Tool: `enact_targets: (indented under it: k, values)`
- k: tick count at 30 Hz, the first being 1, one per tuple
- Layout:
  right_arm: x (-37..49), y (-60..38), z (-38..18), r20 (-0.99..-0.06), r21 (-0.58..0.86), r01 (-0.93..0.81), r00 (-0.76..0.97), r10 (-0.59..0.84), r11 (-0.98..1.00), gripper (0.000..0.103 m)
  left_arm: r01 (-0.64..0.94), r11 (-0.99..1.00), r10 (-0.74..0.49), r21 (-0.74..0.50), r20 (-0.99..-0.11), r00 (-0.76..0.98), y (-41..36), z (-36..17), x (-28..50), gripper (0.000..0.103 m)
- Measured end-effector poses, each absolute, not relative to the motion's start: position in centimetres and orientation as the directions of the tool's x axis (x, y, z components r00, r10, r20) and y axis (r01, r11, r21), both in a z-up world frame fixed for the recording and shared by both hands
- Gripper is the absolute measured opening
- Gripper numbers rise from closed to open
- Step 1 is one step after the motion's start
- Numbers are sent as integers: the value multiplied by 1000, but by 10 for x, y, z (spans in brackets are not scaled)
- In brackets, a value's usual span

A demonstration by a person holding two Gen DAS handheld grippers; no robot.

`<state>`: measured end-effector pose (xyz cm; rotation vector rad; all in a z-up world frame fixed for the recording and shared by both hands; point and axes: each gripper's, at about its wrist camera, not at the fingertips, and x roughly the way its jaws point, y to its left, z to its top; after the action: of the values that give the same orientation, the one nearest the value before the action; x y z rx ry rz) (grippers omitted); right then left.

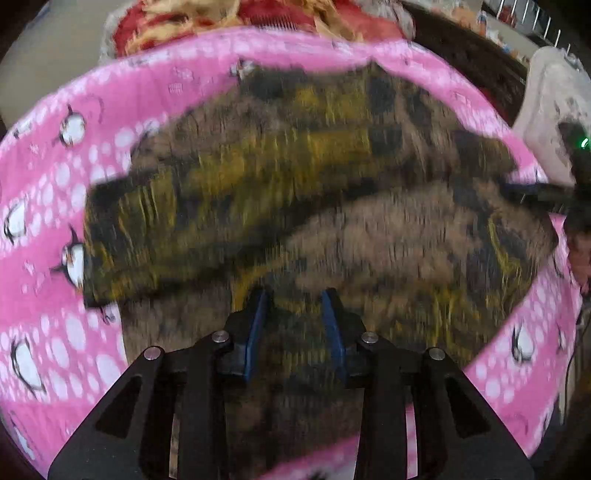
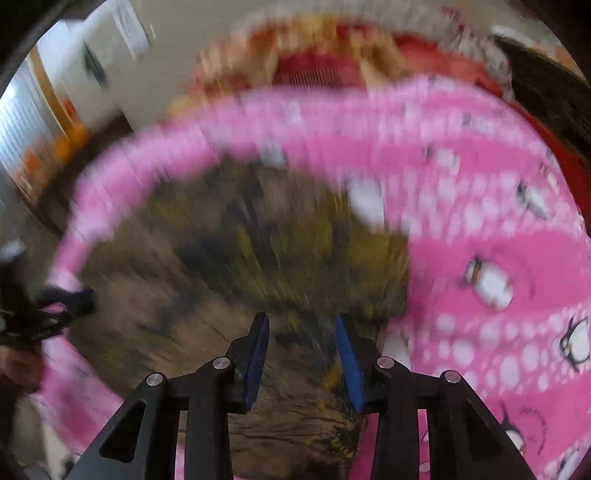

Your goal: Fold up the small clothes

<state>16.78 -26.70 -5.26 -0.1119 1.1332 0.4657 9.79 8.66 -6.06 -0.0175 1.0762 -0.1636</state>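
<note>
On the pink penguin-print blanket (image 1: 48, 206) a small brown, black and mustard knitted garment (image 1: 295, 192) lies spread out, one sleeve reaching to the left in the left wrist view and a paler brown flap already turned over across its middle. The blanket seems to serve as a soft, flat working surface, with a red and cream patterned cloth (image 1: 207, 18) bunched beyond its far edge. The left gripper (image 1: 295, 299) hangs low over the near hem of the garment, its blue-lined fingers apart with the knit showing in the gap between them; whether the pads are touching the fabric is hard to say (both pictures are smeared by motion). The right gripper (image 2: 301, 323) sits over the garment's right-hand edge, close to where knit meets blanket, and its fingers too stand apart with cloth visible between them, nothing pinched as far as can be judged. Placed this way, one tool at each side of the near edge, the pair looks set to take hold of the hem and carry it over for another fold. In my judgement the folding is partway along, with a further tuck probably needed before the piece is compact.
</note>
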Motion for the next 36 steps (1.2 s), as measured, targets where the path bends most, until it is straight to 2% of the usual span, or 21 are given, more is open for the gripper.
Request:
enact_targets:
  k: [2,5,8,11,15,17,19,21,23,26,28,32,34,35,36]
  values:
    - [177,-263,-52,-889,123,-416,358,287,901,36,54,989,-146,-137,-880,452,95,-53,119,31]
    - [213,-262,-45,-893,175,-375,330,308,910,36,-45,986,-120,-159,-873,472,116,-41,165,31]
    - [247,-260,-11,-812,234,-380,430,395,895,36,-188,968,-32,-165,-826,562,149,-16,208,31]
    - [258,-268,28,-713,258,-333,568,411,907,36,-302,934,58,-191,-752,656,174,11,211,31]
    - [243,-264,38,-658,294,-340,606,447,893,36,-284,926,45,-247,-675,736,167,21,196,31]
    - [230,-261,33,-667,284,-331,606,434,900,36,-236,937,9,-257,-658,753,155,17,187,31]
    - [218,-244,22,-668,317,-364,570,479,876,36,-182,947,-30,-264,-639,769,136,11,177,31]
    - [203,-221,6,-717,305,-438,479,507,846,36,-117,958,-79,-262,-632,771,115,4,166,31]
    - [203,-196,-14,-790,262,-500,380,481,825,36,-6,977,-137,-211,-655,743,85,-7,167,31]
    - [224,-167,-34,-857,122,-505,380,347,855,36,74,992,-124,-99,-762,636,53,-31,192,31]
    - [249,-163,-33,-857,152,-470,375,352,870,36,37,997,-73,-63,-798,598,57,-39,215,31]
    - [275,-180,-4,-764,217,-397,500,409,892,37,-129,983,-13,-132,-745,667,102,-15,233,31]
    - [274,-192,1,-747,266,-340,519,416,902,40,-178,973,15,-150,-721,693,120,-15,230,38]
    - [269,-197,1,-740,271,-317,535,407,909,41,-190,970,23,-152,-721,693,125,-22,228,46]
    - [261,-201,-2,-731,264,-285,563,384,921,43,-199,969,30,-149,-723,690,131,-32,224,47]
